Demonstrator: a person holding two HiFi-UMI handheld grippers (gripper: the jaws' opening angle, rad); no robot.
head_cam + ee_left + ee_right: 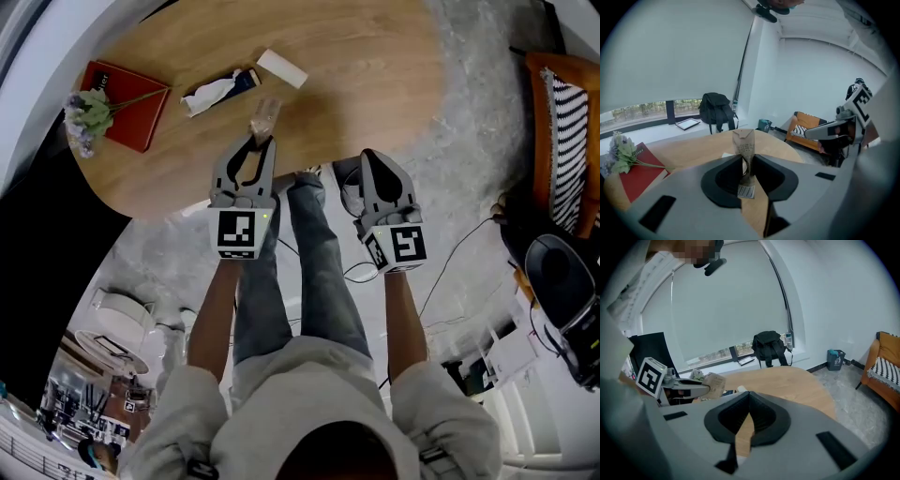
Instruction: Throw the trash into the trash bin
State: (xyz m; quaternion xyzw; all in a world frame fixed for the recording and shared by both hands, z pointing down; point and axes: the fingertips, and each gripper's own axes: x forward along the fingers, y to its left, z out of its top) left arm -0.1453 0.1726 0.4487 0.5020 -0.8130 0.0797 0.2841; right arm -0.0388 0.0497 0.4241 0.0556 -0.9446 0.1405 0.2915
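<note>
My left gripper [263,139] is shut on a crumpled brown paper wrapper [265,115] and holds it above the near edge of the oval wooden table [375,84]. In the left gripper view the wrapper [745,145] stands upright, pinched between the jaws, with a barcode label at its lower end. My right gripper [367,156] hangs beside the table's edge over the floor, shut and empty; its jaws [749,397] meet with nothing between them. A white and blue wrapper [220,91] and a white block [281,68] lie on the table. A small teal trash bin [836,359] stands by the far wall.
A red book [131,117] with a bunch of flowers [86,114] lies at the table's left end. A black backpack [716,112] and a tablet [687,123] sit on the window ledge. An orange chair [562,141] stands at the right, with cables [459,253] on the floor.
</note>
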